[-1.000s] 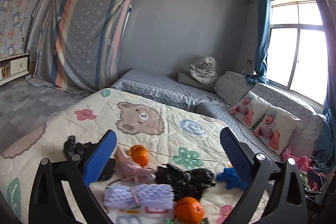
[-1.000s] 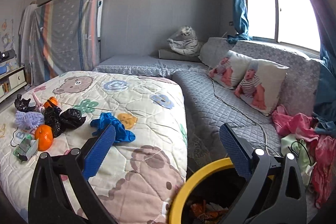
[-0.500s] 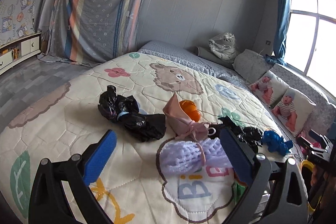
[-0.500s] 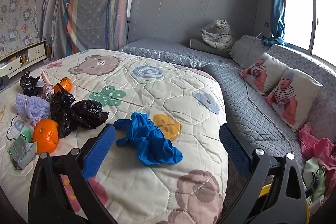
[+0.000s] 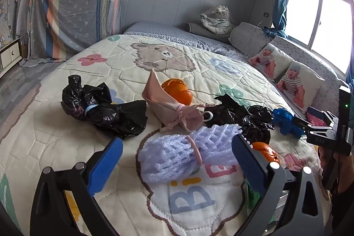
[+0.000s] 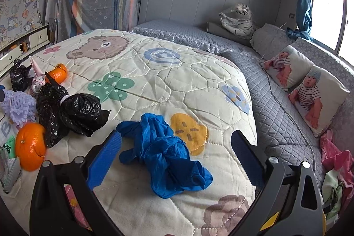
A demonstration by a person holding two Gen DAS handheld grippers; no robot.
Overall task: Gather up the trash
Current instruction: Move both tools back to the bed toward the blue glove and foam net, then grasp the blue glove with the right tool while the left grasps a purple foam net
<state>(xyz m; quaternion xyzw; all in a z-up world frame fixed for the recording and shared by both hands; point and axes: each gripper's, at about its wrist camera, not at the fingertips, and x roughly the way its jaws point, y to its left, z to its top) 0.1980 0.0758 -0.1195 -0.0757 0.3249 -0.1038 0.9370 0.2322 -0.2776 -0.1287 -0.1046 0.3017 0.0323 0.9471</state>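
Observation:
Trash lies on a cartoon quilt point(image 5: 154, 54). In the left wrist view my open, empty left gripper point(image 5: 177, 160) frames a lavender foam net point(image 5: 183, 152). Behind it lie a pink pouch point(image 5: 172, 107), two black bags point(image 5: 104, 107) point(image 5: 245, 116), two oranges point(image 5: 177, 90) point(image 5: 265, 153) and a blue glove point(image 5: 285, 123). In the right wrist view my open, empty right gripper point(image 6: 177, 156) straddles the crumpled blue glove point(image 6: 166, 152). A black bag point(image 6: 70, 112), an orange point(image 6: 29, 145) and the foam net point(image 6: 17, 107) lie to its left.
A yellow bin rim point(image 6: 270, 222) shows at the bottom right of the right wrist view. A grey quilted sofa point(image 6: 276, 107) with baby-print pillows point(image 6: 318, 96) runs along the right. A green packet point(image 6: 8, 160) lies at the quilt's left edge. The right gripper's body point(image 5: 327, 134) shows at right.
Both grippers have moved forward and down toward the quilt. The foam net now sits between the left fingers, and the blue glove between the right fingers. The bin has dropped nearly out of view.

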